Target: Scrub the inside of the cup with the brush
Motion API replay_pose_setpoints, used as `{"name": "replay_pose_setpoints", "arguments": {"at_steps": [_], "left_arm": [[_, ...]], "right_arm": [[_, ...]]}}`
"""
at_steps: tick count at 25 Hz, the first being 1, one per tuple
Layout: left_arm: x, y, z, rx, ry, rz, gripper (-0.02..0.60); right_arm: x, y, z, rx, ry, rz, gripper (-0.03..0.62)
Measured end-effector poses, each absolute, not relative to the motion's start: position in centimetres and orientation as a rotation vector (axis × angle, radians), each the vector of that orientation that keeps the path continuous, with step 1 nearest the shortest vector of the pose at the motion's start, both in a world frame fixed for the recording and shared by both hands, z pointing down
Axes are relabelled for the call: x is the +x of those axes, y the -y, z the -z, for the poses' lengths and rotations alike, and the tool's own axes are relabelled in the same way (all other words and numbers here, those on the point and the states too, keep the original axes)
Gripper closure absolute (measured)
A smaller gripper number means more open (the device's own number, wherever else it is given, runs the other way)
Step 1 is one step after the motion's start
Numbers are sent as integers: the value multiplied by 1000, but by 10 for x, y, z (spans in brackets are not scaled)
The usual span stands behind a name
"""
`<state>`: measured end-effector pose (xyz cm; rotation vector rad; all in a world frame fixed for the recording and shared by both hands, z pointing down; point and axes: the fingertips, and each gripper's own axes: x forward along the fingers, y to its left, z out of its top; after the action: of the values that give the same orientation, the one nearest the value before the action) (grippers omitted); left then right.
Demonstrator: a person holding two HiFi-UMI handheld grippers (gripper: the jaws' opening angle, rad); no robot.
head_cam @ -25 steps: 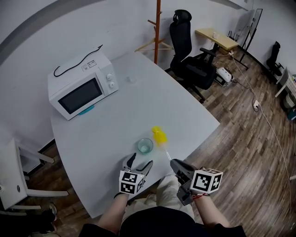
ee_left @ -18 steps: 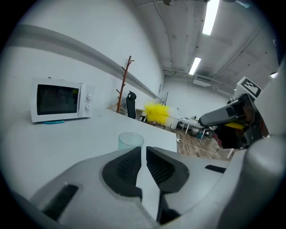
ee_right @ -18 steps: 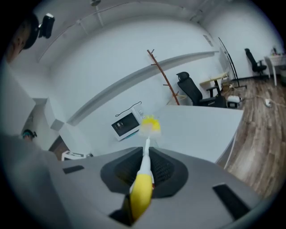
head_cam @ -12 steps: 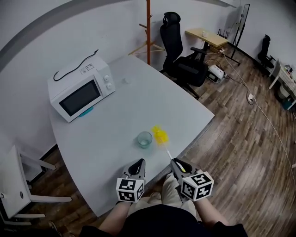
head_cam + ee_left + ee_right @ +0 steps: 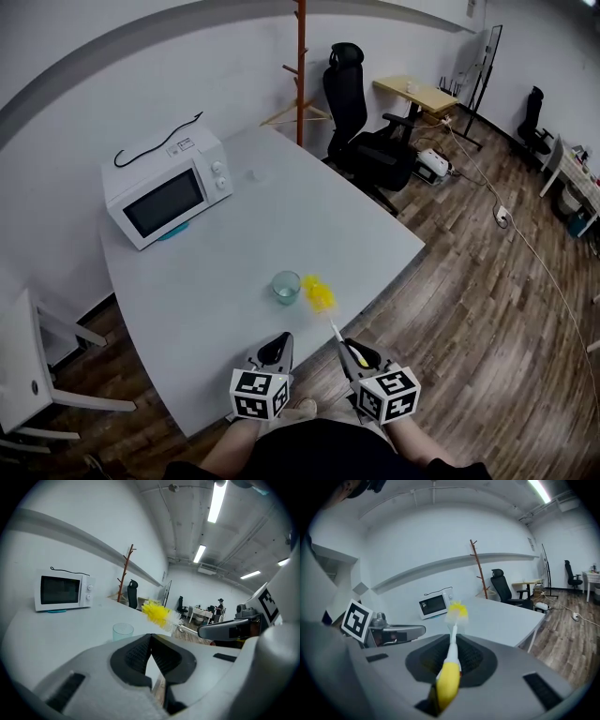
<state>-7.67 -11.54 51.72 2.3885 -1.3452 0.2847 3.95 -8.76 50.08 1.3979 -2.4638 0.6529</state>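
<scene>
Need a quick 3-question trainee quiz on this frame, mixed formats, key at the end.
1. True or false: the left gripper is holding the cup.
2. Where is the yellow head of the brush? A: inside the cup. B: beside the cup, outside it. C: hidden in every view.
3. Short answer: which gripper is shut on the brush handle?

Key
1. False. Its jaws are together with nothing between them, and the cup stands on the table with nothing gripping it.
2. B.
3. The right gripper.
</scene>
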Motion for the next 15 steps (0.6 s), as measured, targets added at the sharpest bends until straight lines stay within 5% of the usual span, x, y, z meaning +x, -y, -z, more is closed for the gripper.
{"name": "replay_pose_setpoints", "arguments": {"at_steps": [15], "left_arm": [[-65,74,-503,2338,1404,-271,563]], "right_arm": [[50,57,-477,1384,2513,-537,542]]}}
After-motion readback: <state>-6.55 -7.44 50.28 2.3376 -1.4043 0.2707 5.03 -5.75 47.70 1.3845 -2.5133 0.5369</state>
